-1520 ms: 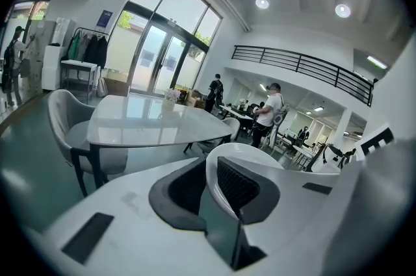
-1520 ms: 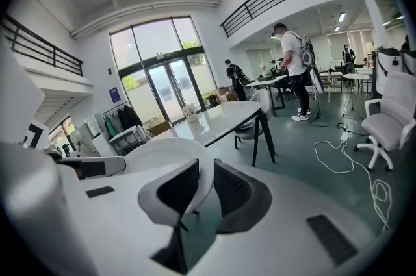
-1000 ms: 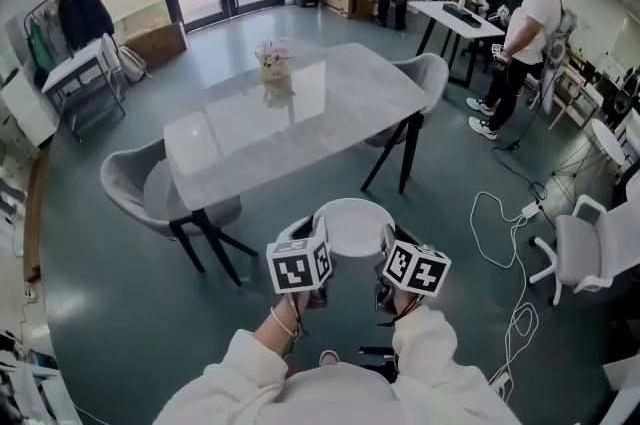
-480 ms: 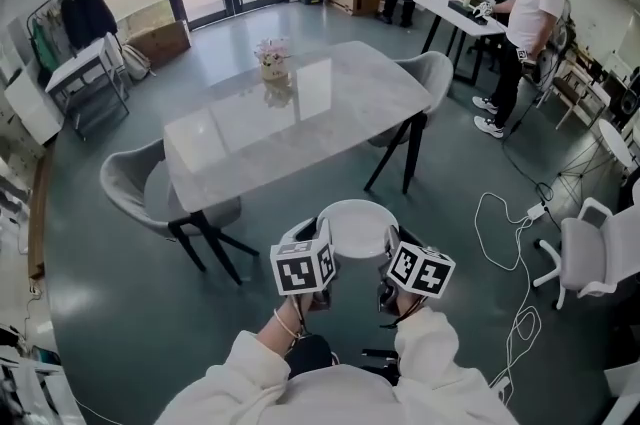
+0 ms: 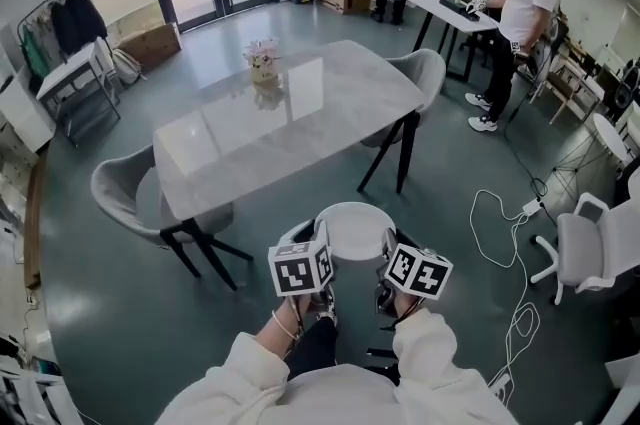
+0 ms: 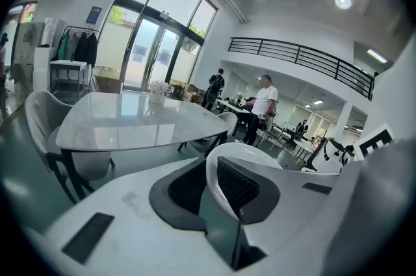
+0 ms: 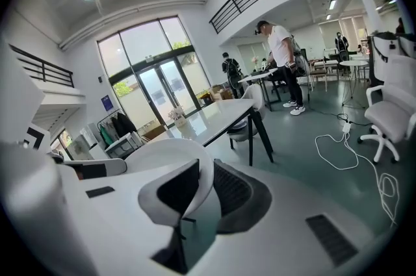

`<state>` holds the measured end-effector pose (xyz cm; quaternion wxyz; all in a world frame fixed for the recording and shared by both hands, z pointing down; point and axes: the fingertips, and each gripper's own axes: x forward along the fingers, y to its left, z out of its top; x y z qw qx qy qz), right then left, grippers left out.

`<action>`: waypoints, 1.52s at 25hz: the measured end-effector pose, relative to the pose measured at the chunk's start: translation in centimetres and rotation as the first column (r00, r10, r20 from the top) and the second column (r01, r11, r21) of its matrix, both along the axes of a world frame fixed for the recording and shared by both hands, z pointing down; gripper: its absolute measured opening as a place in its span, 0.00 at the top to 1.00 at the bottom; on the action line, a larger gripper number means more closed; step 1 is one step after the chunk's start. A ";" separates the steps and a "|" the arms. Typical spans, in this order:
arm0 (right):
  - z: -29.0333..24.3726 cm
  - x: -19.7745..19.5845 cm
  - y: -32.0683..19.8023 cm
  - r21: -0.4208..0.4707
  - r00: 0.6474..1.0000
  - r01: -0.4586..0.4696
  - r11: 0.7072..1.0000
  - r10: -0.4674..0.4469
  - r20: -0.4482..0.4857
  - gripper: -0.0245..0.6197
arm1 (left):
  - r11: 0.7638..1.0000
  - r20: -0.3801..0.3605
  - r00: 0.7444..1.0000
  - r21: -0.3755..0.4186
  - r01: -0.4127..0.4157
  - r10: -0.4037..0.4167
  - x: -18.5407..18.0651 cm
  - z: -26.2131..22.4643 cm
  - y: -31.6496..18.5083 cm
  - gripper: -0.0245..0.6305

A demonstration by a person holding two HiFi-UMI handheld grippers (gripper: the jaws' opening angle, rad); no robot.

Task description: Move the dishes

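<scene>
Two pairs of fingers share one white dish (image 5: 353, 225), each pinching an opposite edge. The left gripper (image 6: 209, 185) has its fingers (image 6: 239, 182) closed on the dish's left rim, with the thin white edge pressed between the dark ribbed pads. The right gripper (image 7: 195, 193) does the same on the right rim, its fingers (image 7: 233, 190) clamped across the edge. From each grip the dish spreads inward toward the other gripper, so it bridges the gap between the two. It sits roughly level, and its far rim reaches a little past the fingertips.

Under the fingers lies only the dark green floor (image 5: 450, 183) (the dish rests on nothing). Ahead of the fingertips, clearly apart from them, stands the pale stone-topped desk (image 5: 290, 118). A small flower pot (image 5: 263, 63) sits toward its far side. A grey chair (image 5: 125, 198) stands at the desk's left end, forward and left of the left fingers. Far ahead and to the right of the right fingers, a person in a white top (image 5: 520, 8) stands beside another desk.
</scene>
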<state>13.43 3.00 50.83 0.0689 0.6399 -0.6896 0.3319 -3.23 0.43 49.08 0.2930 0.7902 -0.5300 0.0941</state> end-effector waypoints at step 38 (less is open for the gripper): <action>-3.2 3.6 -23.3 0.057 0.998 -0.061 0.997 0.063 -0.023 0.78 | 0.996 -0.009 0.997 0.046 -0.077 0.077 3.9 -2.8 -24.4 0.88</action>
